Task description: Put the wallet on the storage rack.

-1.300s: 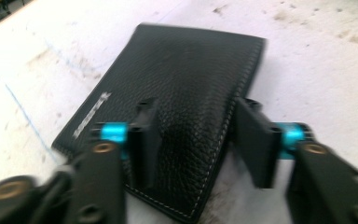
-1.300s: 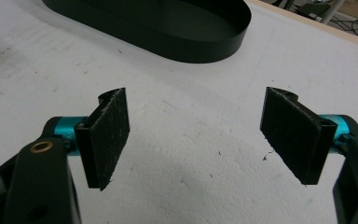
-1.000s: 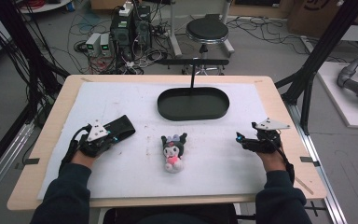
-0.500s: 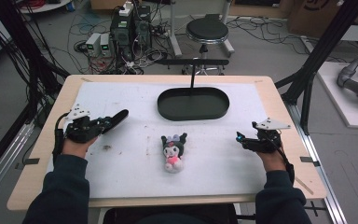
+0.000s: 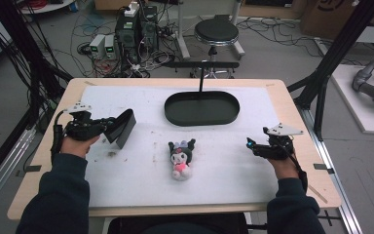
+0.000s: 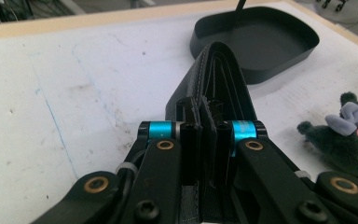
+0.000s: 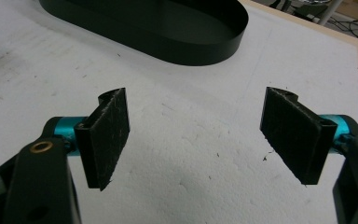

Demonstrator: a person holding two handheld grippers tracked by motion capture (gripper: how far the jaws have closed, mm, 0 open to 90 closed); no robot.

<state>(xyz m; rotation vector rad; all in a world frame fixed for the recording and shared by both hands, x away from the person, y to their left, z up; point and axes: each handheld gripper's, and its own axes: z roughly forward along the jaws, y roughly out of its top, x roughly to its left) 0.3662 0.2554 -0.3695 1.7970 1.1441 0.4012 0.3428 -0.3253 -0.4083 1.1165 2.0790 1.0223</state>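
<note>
My left gripper (image 5: 108, 126) is shut on a black fabric band (image 5: 121, 127) and holds it tilted just above the left side of the white mat. In the left gripper view the jaws (image 6: 204, 105) pinch the band's near end, and its loop (image 6: 223, 79) stretches away toward the tray. A small dark plush toy (image 5: 180, 158) with a pink face lies in the middle of the mat; it also appears as the plush toy (image 6: 349, 135) at the right edge of that view. My right gripper (image 5: 253, 145) rests at the right side, jaws (image 7: 200, 126) wide open over bare mat.
A black oval tray (image 5: 202, 119) sits at the back centre of the table, seen as the tray (image 6: 261, 42) and the tray (image 7: 168, 46) in the gripper views. A thin black post (image 5: 202, 78) stands behind it. The wooden table edge (image 5: 292, 112) frames the mat.
My left hand has lifted the black band off the mat and drawn it up and slightly left. The right gripper and the plush toy have stayed put.
</note>
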